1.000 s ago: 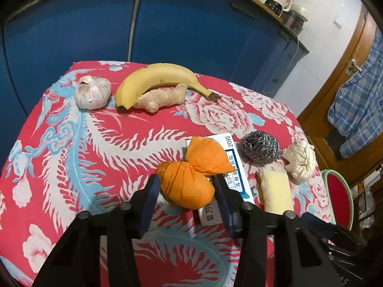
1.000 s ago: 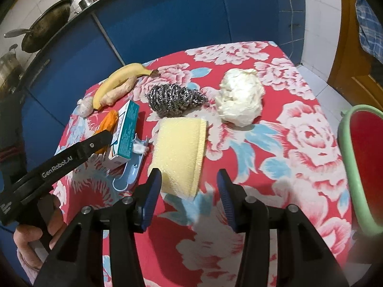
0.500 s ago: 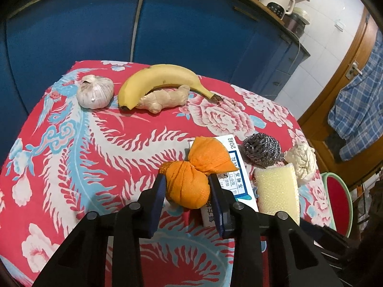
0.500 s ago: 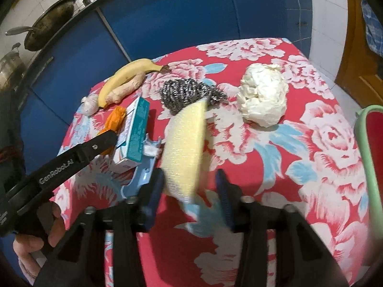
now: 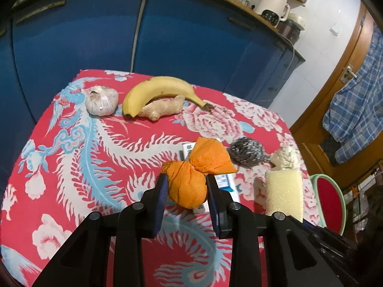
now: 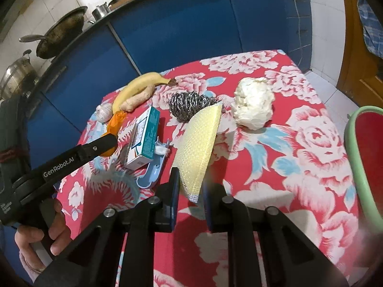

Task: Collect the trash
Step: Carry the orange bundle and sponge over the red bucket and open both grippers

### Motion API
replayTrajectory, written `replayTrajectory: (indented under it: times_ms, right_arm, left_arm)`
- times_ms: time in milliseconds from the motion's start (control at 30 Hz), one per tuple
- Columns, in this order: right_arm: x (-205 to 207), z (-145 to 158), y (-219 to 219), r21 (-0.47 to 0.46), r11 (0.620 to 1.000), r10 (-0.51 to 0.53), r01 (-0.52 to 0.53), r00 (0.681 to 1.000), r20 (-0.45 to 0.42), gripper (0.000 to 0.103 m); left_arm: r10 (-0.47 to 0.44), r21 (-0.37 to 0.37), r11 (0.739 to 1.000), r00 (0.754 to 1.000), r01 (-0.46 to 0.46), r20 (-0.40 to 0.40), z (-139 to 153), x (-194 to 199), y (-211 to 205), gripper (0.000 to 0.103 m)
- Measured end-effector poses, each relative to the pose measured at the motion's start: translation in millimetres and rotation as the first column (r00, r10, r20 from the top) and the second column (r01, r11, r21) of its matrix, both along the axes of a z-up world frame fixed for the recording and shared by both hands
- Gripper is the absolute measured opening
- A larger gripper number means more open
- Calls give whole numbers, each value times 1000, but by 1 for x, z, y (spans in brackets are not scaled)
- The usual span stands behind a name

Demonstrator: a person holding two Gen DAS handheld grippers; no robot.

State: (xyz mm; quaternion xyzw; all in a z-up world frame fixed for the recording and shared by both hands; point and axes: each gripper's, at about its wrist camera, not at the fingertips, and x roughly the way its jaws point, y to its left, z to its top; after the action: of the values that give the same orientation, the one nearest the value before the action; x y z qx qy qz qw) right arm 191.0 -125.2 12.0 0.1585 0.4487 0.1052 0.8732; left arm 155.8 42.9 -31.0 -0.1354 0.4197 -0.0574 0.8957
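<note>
Pinching the tied orange bundle (image 5: pixel 189 186) between its blue pads, the left gripper (image 5: pixel 187 197) is clamped on the rounded lower lobe, while the flared upper lobe points toward one o'clock over the teal-and-white carton (image 6: pixel 144 143). In the left view the bundle appears raised a little above the red floral tablecloth (image 5: pixel 71 167), though how far it clears the cloth is hard to tell. It looks soft and light, a thin wrap around something squashy, so the grip belongs on the fat lobe just below the knot; harder pressure would probably only deform it.

The right gripper (image 6: pixel 190 198) is closed on the near corner of the yellow sponge (image 6: pixel 199 148), which stands tilted on edge, its far tip leaning toward one o'clock near the steel scourer (image 6: pixel 189 106). The sponge looks springy and weightless; held by a corner alone it may swing or slip, so a deeper bite across its thickness would likely be safer.

Beyond, at one o'clock in the right view, sits a crumpled white wad (image 6: pixel 253 105), likely paper and easily crushed. The red basin with the green rim (image 6: pixel 363 157) waits at three o'clock, off the table edge, the probable drop point. The banana (image 5: pixel 160 91), ginger (image 5: pixel 162 107) and garlic (image 5: pixel 101 100) lie at eleven to twelve o'clock in the left view, well apart from both grippers.
</note>
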Motion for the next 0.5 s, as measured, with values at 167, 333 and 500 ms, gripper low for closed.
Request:
replayTrajectory:
  times_ms: [167, 333, 500]
  right_arm:
    - [-12, 11, -10, 1, 1000, -15, 15, 1000, 26, 20]
    - [-25, 21, -21, 6, 999, -34, 33, 998, 48, 20]
    - [-37, 30, -35, 6, 998, -58, 58, 996, 69, 20]
  left_arm:
    - [-27, -5, 1000, 999, 27, 23, 12, -10, -9, 32]
    - [-59, -5, 998, 997, 59, 40, 23, -19, -21, 32]
    - [-89, -2, 996, 995, 89, 52, 31, -25, -34, 32]
